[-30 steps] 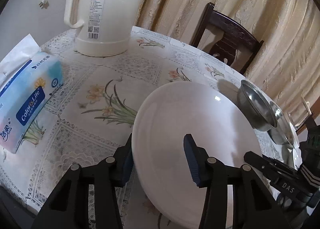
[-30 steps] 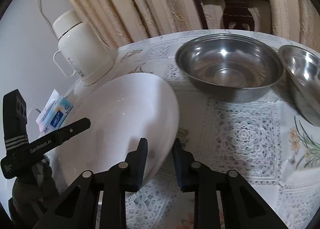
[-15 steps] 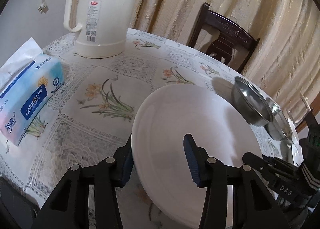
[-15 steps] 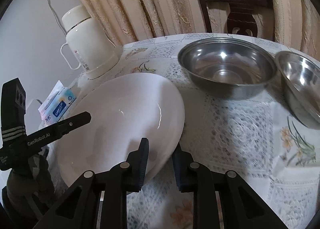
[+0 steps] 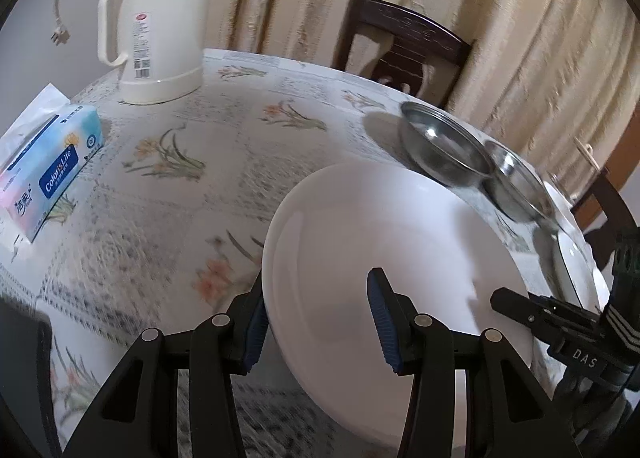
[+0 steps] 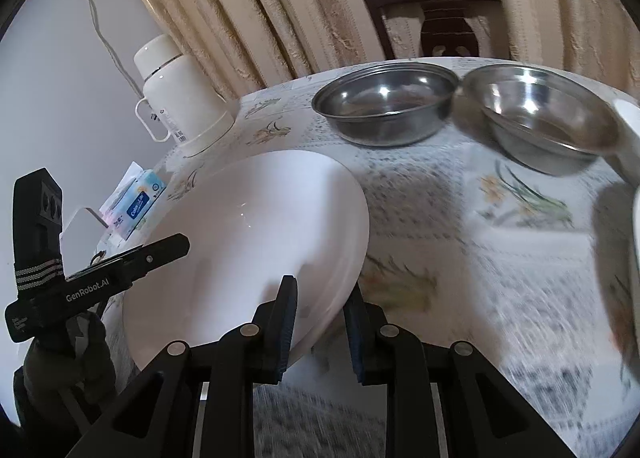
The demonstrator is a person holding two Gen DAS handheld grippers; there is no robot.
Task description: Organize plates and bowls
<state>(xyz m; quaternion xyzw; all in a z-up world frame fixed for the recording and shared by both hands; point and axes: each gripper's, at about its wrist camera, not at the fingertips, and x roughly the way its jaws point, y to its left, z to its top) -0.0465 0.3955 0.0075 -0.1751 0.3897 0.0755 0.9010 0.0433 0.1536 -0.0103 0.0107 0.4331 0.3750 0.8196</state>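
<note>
Plate (image 5: 384, 258), white, lifted off the bench (image 5: 208, 161), its rim between the jaws of left gripper (image 5: 316, 318) and right gripper (image 6: 320, 322), both pinching opposite edges. Risk: glazed rim slips if either grip eases; steel bowls (image 6: 384, 109) ahead of jaws invite collision.

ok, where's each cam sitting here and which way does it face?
Left wrist: on the left tongs, looking along them across the table toward the flask, tissue pack, chair; its fingers straddle the plate rim; right tongs at the far right edge.
Right wrist: on the right tongs, facing the two steel bowls and curtain; its fingers pinch the plate's opposite rim; left tongs at left.
Shared: plate, bowls, flask, tissue pack, chair.
</note>
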